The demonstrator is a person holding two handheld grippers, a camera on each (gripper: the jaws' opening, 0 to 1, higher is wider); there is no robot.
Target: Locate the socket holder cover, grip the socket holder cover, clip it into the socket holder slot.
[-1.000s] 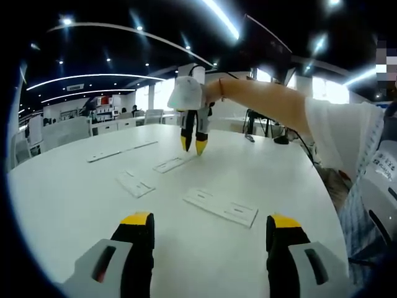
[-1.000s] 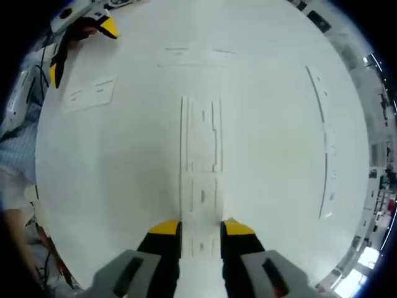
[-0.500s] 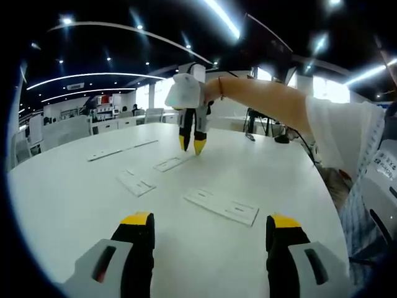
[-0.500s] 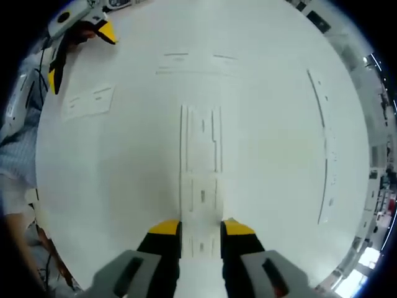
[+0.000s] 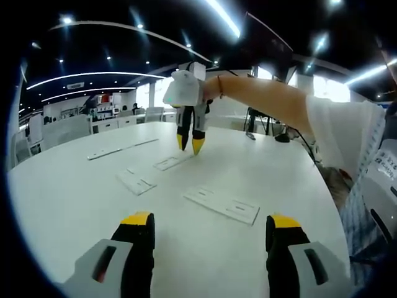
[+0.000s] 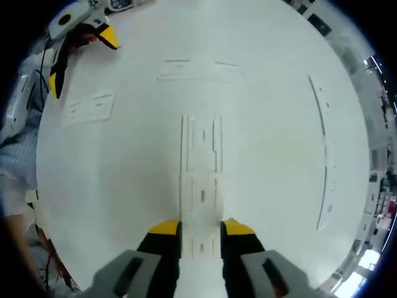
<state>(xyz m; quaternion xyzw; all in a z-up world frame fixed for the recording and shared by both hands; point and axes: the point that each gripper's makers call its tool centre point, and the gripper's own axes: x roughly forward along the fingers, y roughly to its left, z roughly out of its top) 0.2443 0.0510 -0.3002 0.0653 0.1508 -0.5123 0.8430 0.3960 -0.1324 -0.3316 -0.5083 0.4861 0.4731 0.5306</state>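
Observation:
My right gripper (image 6: 201, 228) points down at the white table (image 6: 273, 124), its jaws close together on a narrow white socket holder cover (image 6: 201, 198) that fits the gap between them. Just beyond the cover's far end lies the flat white socket holder (image 6: 201, 144), in line with it. In the left gripper view the right gripper (image 5: 189, 147), on a person's bare arm, hangs just above the far end of that holder (image 5: 169, 163). My left gripper (image 5: 209, 223) is wide open and holds nothing, low over the table's near side; it also appears at the right gripper view's upper left (image 6: 80, 61).
More flat white parts lie on the table: one close to my left gripper (image 5: 223, 207) (image 6: 90, 105), one further left (image 5: 135, 183), another ahead of the holder (image 6: 198, 68), and long thin strips (image 5: 121, 150) (image 6: 325, 155). A person's sleeve (image 5: 347, 136) fills the right.
The right gripper has risen a little and drifted left. In its view the table parts slid toward the jaws while the cover stayed put between them. The left gripper has not moved.

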